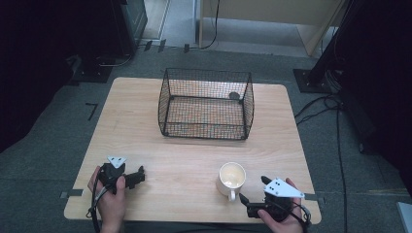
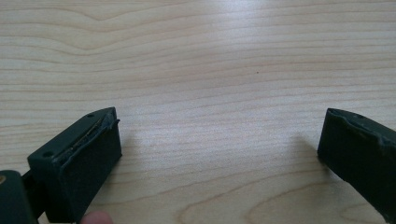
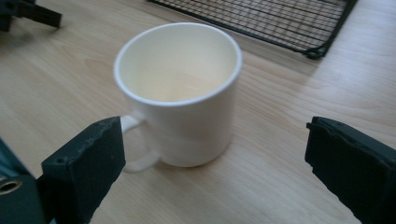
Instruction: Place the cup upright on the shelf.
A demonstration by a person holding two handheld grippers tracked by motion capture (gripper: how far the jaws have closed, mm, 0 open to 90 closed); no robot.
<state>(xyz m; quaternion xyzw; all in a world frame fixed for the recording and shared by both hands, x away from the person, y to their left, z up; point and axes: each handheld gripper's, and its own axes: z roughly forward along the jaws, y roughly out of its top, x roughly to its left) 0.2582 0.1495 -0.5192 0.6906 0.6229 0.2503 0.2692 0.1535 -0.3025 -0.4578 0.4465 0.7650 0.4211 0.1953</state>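
1. Right gripper. Held in the person's right hand at the near right edge of the table. The jaws are spread wide and nothing is held between them. In the right gripper view they are aimed at the mug, one on each side of it, which is judged to be a line-up for a grasp of the body or handle.

2. Left gripper. Held in the left hand at the near left edge, low over the wood. The jaws are likewise parted wide and empty, with bare table seen between them. It is kept well apart from the mug, presumably parked clear of the other hand's work.

3. Mug. White, empty, set upright on the table just beyond the right gripper, not yet touched. The handle is turned towards the person, close to one jaw, so a short reach is judged to be all that is called for.

4. Wire basket. Black mesh, open-topped, placed at the middle of the far half of the table, well apart from the mug. A small dark round thing is seen at its far right corner; what it is cannot be told. The basket is judged the likely destination.
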